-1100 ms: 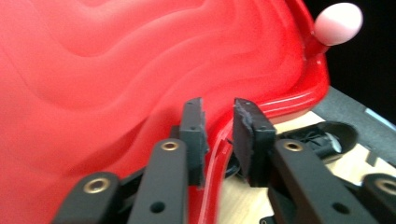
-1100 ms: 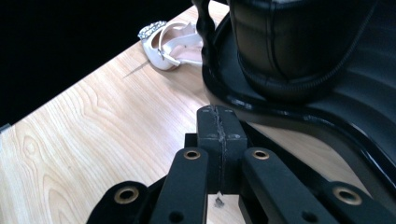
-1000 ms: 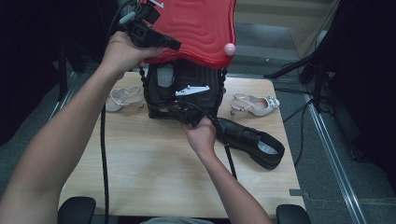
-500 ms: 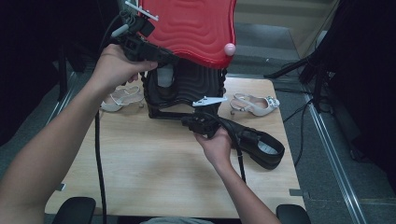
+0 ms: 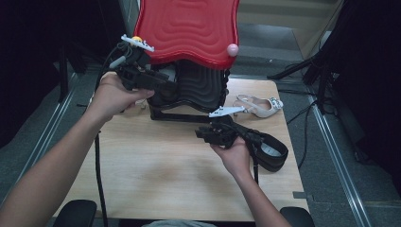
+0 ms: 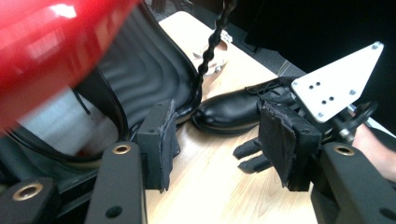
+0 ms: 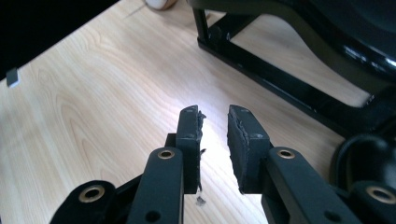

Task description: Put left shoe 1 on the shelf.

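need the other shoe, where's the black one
In the high view the black shoe lies at the table's right edge, beside the right gripper.

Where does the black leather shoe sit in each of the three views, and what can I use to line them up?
High view: the black shoe lies at the table's right side, just right of the right gripper.
Left gripper view: it lies centre-right on the wood, toe toward the black stand, beyond the open jaws.
Right gripper view: I cannot pick it out with certainty.
Shared landmark: the black stand's base bar on the light wooden table.
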Tool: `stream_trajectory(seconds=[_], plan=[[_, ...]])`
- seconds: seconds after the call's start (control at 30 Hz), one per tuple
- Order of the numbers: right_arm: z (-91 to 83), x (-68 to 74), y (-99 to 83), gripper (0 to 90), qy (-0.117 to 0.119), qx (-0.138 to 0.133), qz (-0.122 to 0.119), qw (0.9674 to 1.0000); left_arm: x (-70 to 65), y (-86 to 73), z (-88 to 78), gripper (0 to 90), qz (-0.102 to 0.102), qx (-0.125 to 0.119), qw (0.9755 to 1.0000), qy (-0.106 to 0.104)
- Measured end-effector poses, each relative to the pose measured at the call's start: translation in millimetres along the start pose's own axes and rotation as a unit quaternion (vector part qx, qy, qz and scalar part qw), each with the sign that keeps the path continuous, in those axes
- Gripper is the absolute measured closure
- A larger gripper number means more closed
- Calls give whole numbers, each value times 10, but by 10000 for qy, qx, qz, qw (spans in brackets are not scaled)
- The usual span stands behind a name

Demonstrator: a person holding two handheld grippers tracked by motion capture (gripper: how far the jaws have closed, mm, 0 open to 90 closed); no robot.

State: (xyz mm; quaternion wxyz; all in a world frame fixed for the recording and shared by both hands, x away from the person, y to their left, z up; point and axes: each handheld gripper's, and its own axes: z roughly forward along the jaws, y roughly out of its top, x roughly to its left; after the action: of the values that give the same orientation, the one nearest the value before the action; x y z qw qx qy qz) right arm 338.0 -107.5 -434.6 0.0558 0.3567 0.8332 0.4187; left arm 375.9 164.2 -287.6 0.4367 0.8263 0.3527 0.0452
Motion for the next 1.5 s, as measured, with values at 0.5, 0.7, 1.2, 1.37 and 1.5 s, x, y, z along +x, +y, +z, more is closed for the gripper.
stream_trajectory(seconds=[0.5, 0.7, 1.2, 1.37, 1.5], plan=[[-199, -106, -235, 718, 21, 189, 129, 9997, 55, -532, 279, 473, -154, 166, 9997, 36], [-278, -179, -321, 704, -24, 206, 234, 9995, 68, -699, 410, 477, -178, 188, 9997, 37], [-565, -411, -589, 685, -383, 281, 430, 9979, 81, -1108, 858, 490, -394, 422, 9982, -159], [-672, -504, -675, 683, -520, 387, 533, 9965, 88, -1253, 1003, 497, -439, 522, 9975, -158], [-775, -573, -733, 685, -635, 404, 573, 9955, 87, -1349, 1079, 505, -416, 571, 9973, -181]])
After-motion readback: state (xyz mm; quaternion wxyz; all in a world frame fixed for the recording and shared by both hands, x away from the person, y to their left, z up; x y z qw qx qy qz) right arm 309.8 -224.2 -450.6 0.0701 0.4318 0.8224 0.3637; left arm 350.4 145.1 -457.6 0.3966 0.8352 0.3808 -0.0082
